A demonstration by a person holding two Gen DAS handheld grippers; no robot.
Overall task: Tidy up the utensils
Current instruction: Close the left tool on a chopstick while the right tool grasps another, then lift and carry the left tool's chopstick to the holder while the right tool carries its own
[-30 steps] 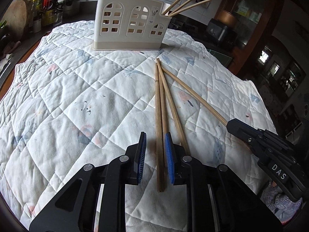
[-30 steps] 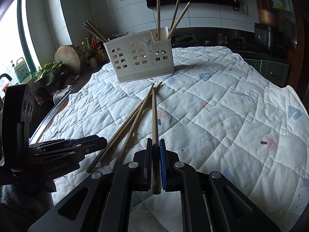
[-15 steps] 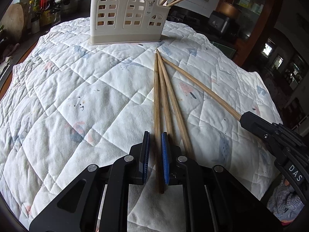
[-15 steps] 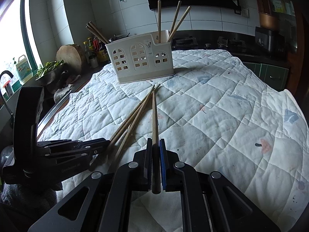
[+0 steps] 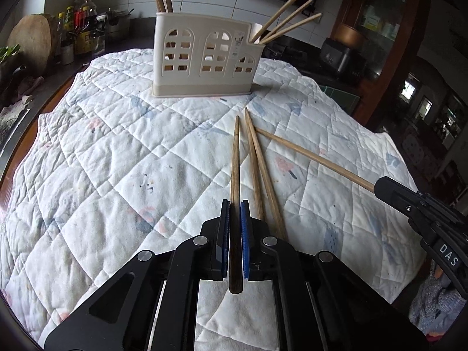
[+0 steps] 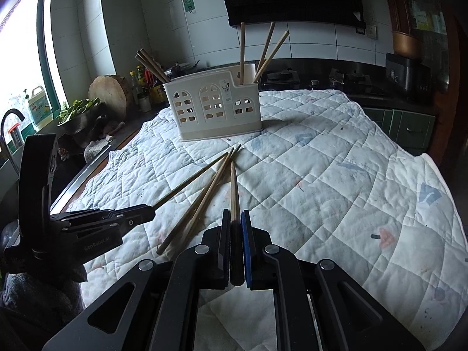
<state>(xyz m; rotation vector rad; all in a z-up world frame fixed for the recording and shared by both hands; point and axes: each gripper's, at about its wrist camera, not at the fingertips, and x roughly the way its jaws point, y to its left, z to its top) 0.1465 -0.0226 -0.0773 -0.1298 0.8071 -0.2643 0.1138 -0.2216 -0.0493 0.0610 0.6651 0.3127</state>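
My left gripper (image 5: pixel 234 204) has a wooden chopstick (image 5: pixel 235 158) between its blue pads; the jaws are closing and the pads press on it, its far tip raised off the quilt. My right gripper (image 6: pixel 235 213) is shut on another chopstick (image 6: pixel 234 187), which also points toward the cream utensil holder (image 5: pixel 204 58) (image 6: pixel 216 108) at the far side. Two loose chopsticks (image 5: pixel 260 169) (image 6: pixel 201 201) lie on the quilt between the held ones. In the left wrist view the right gripper (image 5: pixel 380 184) shows at the right. In the right wrist view the left gripper (image 6: pixel 150 210) is at the left.
A white quilted cloth (image 5: pixel 117 161) covers the table. The holder has several chopsticks standing in its end compartments. Bottles and a round wooden board (image 6: pixel 108 93) stand on the counter at the left, beside a sink (image 6: pixel 11 134). A dark appliance (image 5: pixel 339 55) sits behind the table.
The left jaws have shut on the leftmost chopstick and raised it away from the two beside it. The right gripper has lifted its chopstick a little; the holder now looks farther off.
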